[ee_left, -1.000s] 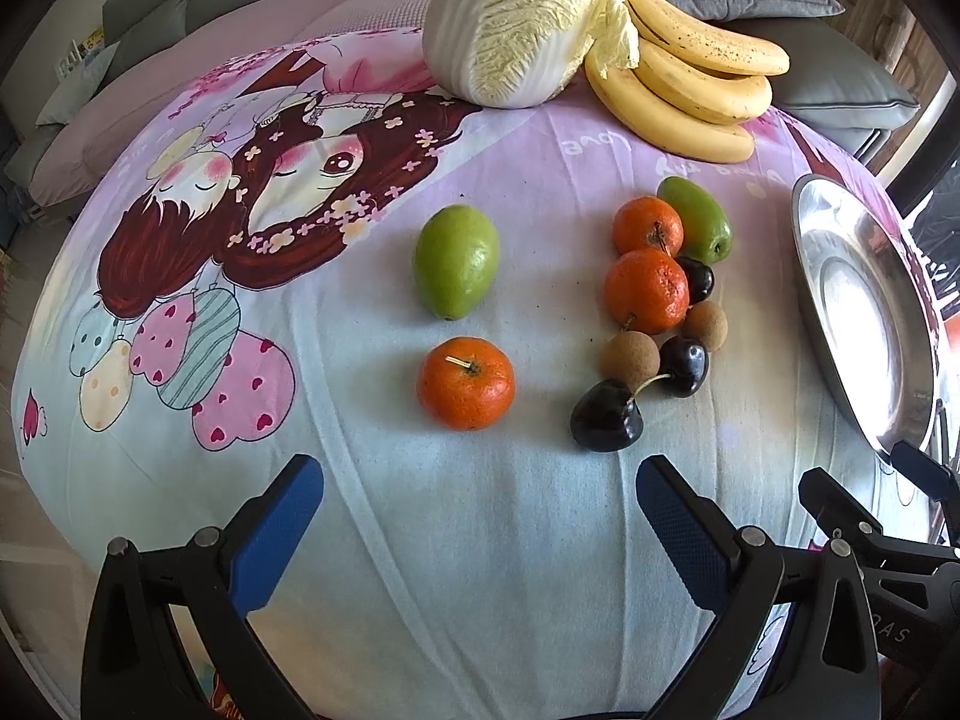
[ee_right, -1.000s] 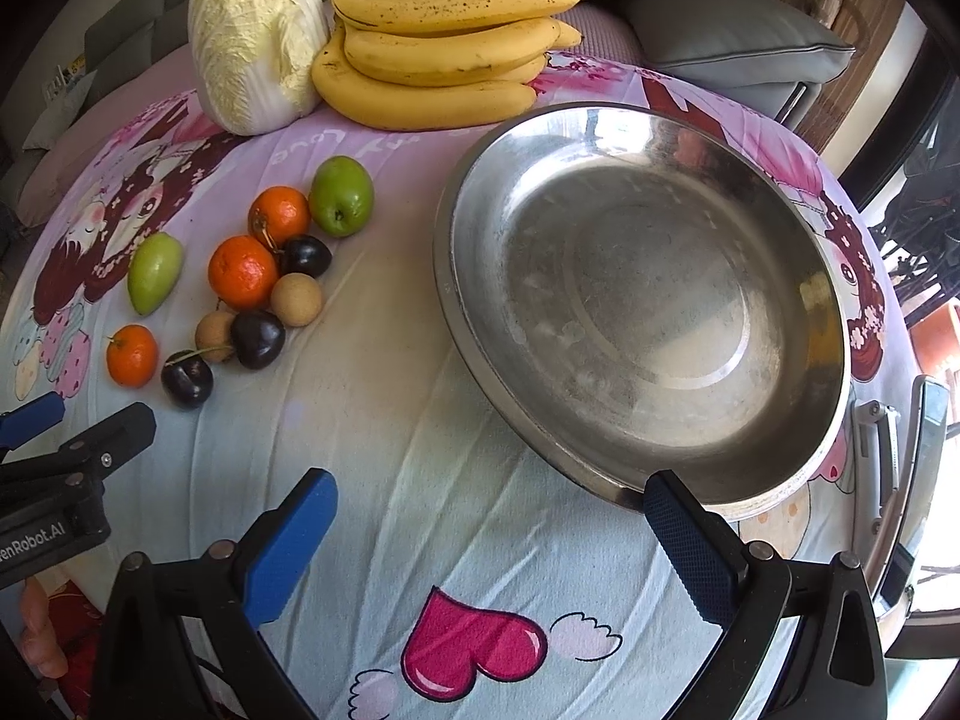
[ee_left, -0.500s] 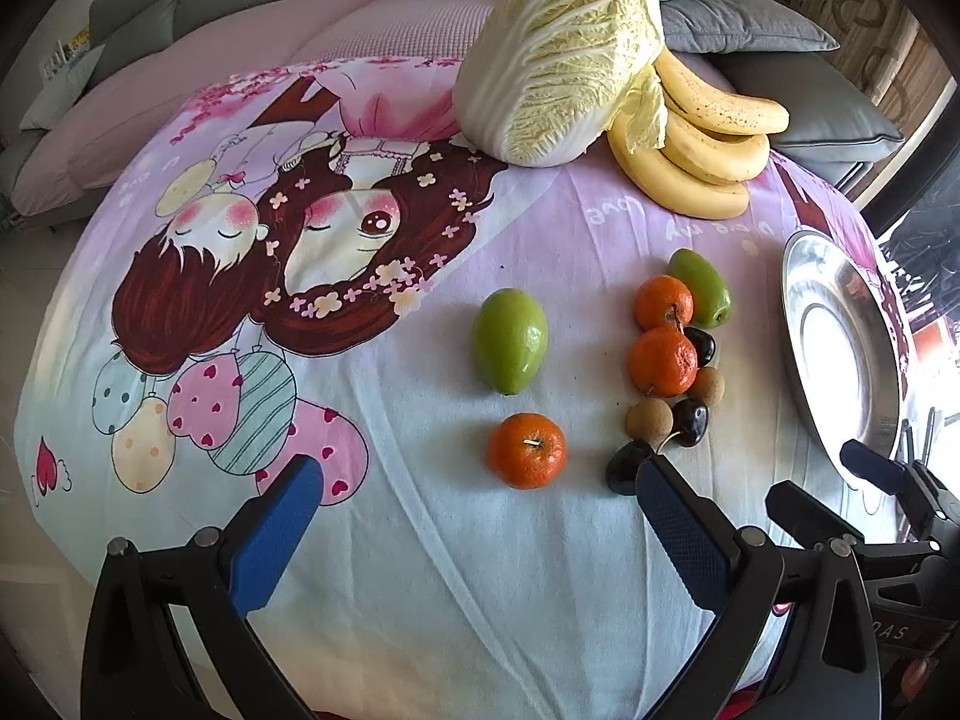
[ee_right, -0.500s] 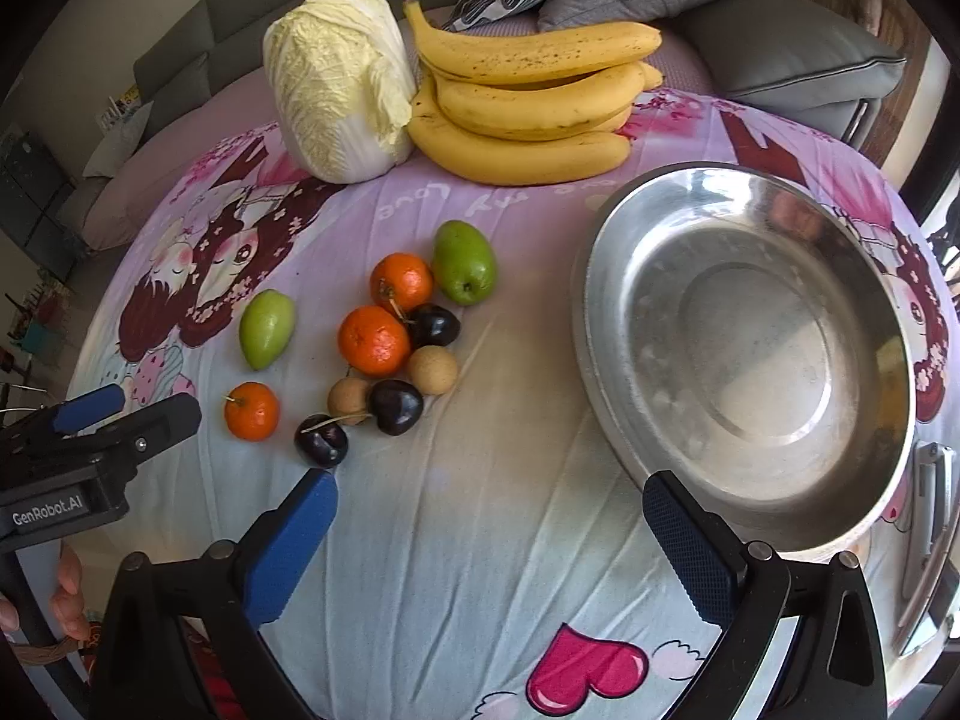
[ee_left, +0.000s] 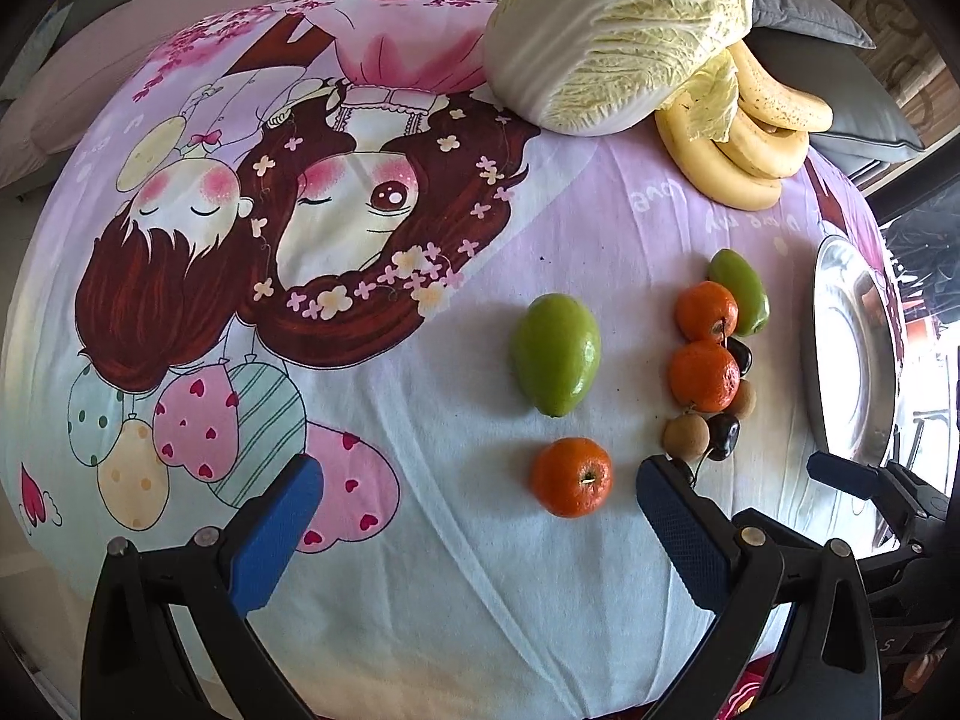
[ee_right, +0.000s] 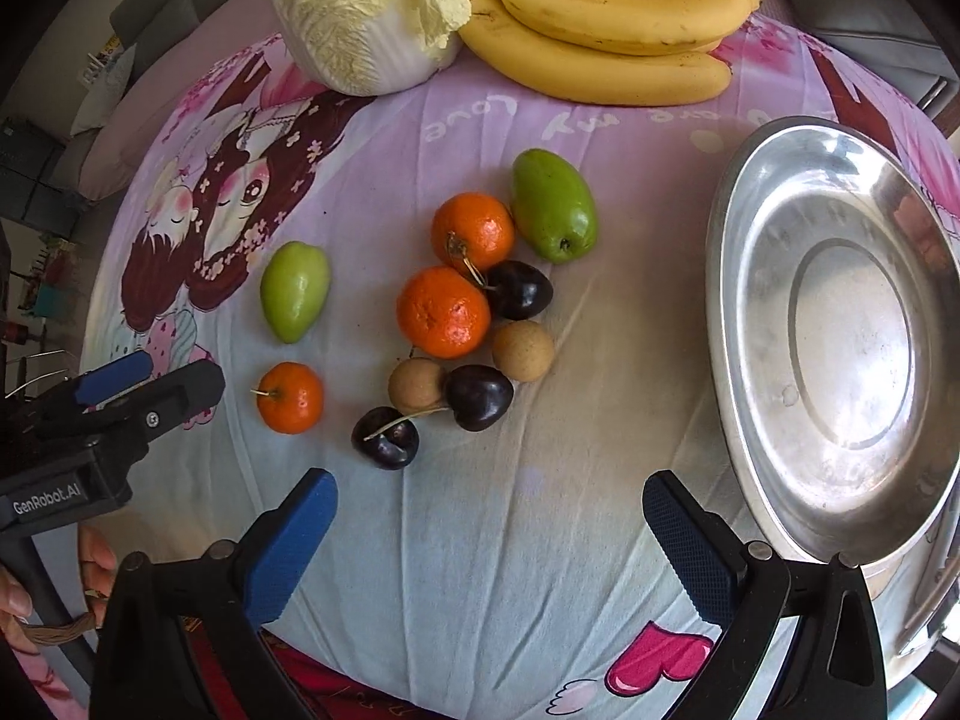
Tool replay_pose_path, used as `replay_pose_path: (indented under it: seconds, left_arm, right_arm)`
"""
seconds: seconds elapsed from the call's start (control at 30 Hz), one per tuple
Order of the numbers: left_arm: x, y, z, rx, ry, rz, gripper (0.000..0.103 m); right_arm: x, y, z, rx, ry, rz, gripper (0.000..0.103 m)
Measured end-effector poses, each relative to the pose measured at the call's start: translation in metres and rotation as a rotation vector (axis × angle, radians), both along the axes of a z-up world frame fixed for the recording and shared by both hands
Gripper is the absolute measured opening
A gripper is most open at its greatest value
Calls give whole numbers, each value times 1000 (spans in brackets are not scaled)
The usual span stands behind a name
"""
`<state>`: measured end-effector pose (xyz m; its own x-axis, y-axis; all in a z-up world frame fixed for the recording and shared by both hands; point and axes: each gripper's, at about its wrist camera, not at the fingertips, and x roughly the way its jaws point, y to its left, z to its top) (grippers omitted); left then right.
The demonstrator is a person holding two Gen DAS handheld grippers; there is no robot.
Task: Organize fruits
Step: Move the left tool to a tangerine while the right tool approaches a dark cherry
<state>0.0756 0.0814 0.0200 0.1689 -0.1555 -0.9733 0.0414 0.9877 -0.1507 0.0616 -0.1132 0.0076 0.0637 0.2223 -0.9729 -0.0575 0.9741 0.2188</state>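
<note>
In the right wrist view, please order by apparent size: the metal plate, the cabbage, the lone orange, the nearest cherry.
1. metal plate
2. cabbage, partly cropped by the frame
3. lone orange
4. nearest cherry, only slightly smaller than the orange

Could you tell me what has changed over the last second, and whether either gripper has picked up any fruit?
Only the grippers moved. The right gripper swung left from over the steel plate toward the cherries. The left gripper drew back, then closed in again on the lone tangerine. Both are open and hold nothing. The fruit, cabbage and bananas lie as before.
</note>
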Motion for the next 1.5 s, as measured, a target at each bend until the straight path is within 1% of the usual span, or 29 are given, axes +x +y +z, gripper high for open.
replay_pose_path:
  seconds: [0.13,0.23,0.33,0.43,0.53,0.7,0.73,0.77,0.8,0.9,0.97,1.0,1.07,1.1,1.17,1.2,1.27,1.3,1.33,1.4,1.43,1.47,1.5]
  left_arm:
    - [3,-2,-5,-8,39,-34,103]
    - [5,-5,-12,6,81,-46,103]
    - [9,-6,-20,20,116,-28,103]
    - [12,-6,-23,17,122,-18,103]
    - [14,-4,-27,-12,141,4,103]
    - [19,-2,-29,-28,140,-3,103]
    - [19,-1,-29,-39,140,-7,101]
    - [19,-2,-29,-49,140,-9,98]
    - [19,-6,-27,-53,143,-13,97]
    - [20,-13,-29,-62,148,-27,92]
    - [20,-18,-32,-76,159,-38,85]
    - [20,-21,-33,-85,167,-40,83]
    - [21,-24,-37,-96,182,-42,76]
    - [21,-26,-39,-98,185,-43,73]
    - [22,-29,-43,-104,192,-46,65]
    - [23,-31,-45,-105,195,-47,63]
    - [21,-32,-49,-108,202,-46,55]
    - [22,-33,-51,-117,207,-45,53]
    - [22,-34,-52,-126,210,-44,51]
    - [19,-32,-56,-136,210,-48,48]
    - [19,-32,-57,-141,210,-52,44]
    - [19,-33,-58,-148,213,-56,41]
    - [19,-34,-59,-153,217,-58,40]
  right_arm:
    - [0,6,-12,25,80,-25,103]
    - [-1,12,-20,18,104,-33,103]
    - [-3,16,-27,14,128,-62,103]
    - [-1,23,-32,-9,120,-101,103]
    - [2,25,-31,-13,100,-122,103]
    - [10,30,-25,-44,82,-122,102]
    - [12,31,-24,-44,82,-120,99]
    - [13,32,-22,-45,79,-123,93]
    - [14,35,-18,-45,81,-121,91]
    - [17,39,-19,-51,80,-109,85]
    - [16,44,-17,-56,79,-101,76]
    - [16,48,-20,-59,77,-94,73]
    - [17,54,-21,-64,76,-82,63]
    - [17,57,-22,-66,73,-74,61]
    - [18,62,-23,-72,71,-66,54]
    - [19,64,-24,-68,73,-65,52]
    - [21,68,-25,-68,70,-58,46]
    - [20,70,-24,-66,67,-52,45]
    - [19,68,-22,-61,65,-47,41]
    - [21,74,-22,-61,58,-36,37]
    - [21,77,-21,-61,54,-32,34]
    - [22,81,-20,-63,51,-27,34]
    - [21,86,-27,-68,48,-22,34]
